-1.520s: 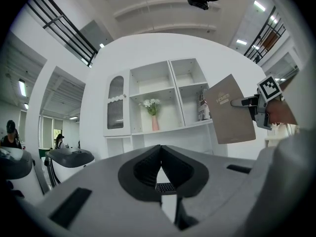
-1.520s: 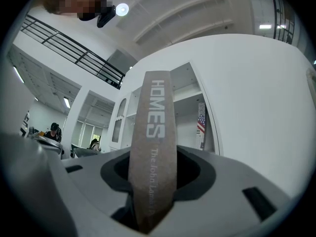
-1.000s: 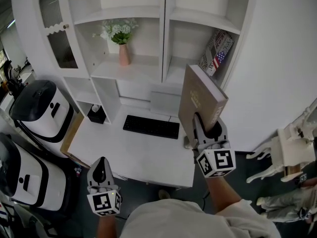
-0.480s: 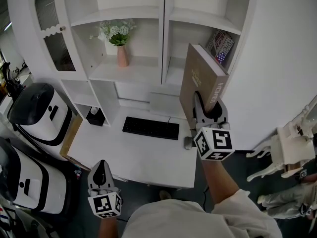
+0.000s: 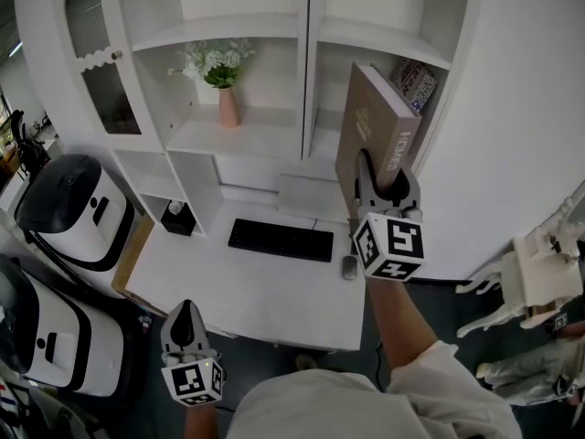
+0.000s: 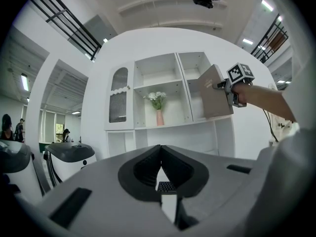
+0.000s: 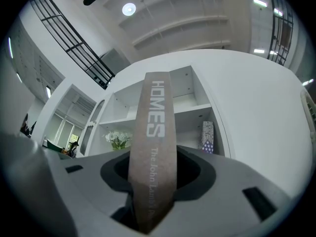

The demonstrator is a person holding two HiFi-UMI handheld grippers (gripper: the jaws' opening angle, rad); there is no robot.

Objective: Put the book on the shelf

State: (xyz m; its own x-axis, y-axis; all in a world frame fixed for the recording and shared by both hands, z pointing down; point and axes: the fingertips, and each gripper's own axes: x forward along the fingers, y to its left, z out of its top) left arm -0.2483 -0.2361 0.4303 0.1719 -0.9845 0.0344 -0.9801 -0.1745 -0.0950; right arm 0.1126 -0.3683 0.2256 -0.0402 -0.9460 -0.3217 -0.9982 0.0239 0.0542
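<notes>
A tall brown book [image 5: 379,135] with "HOMES" on its spine [image 7: 154,132] stands upright in my right gripper [image 5: 378,183], which is shut on its lower end. The book hangs in front of the right-hand compartment of the white shelf unit [image 5: 306,71], level with its middle shelf board [image 5: 384,39]. My left gripper [image 5: 186,321] is low at the left, before the desk's front edge, shut with nothing in it. In the left gripper view its pads [image 6: 148,164] meet, and the book [image 6: 213,93] shows far off before the shelf.
A flag-covered book [image 5: 419,84] leans in the right compartment behind the held book. A pink vase of flowers [image 5: 225,80] stands in the left compartment. On the white desk [image 5: 210,277] lie a keyboard [image 5: 281,240] and mouse [image 5: 348,266]. White machines [image 5: 73,199] stand left, a chair [image 5: 539,277] right.
My right gripper has risen and gone forward with the book, from above the desk to in front of the right shelf compartment. The left gripper has hardly moved.
</notes>
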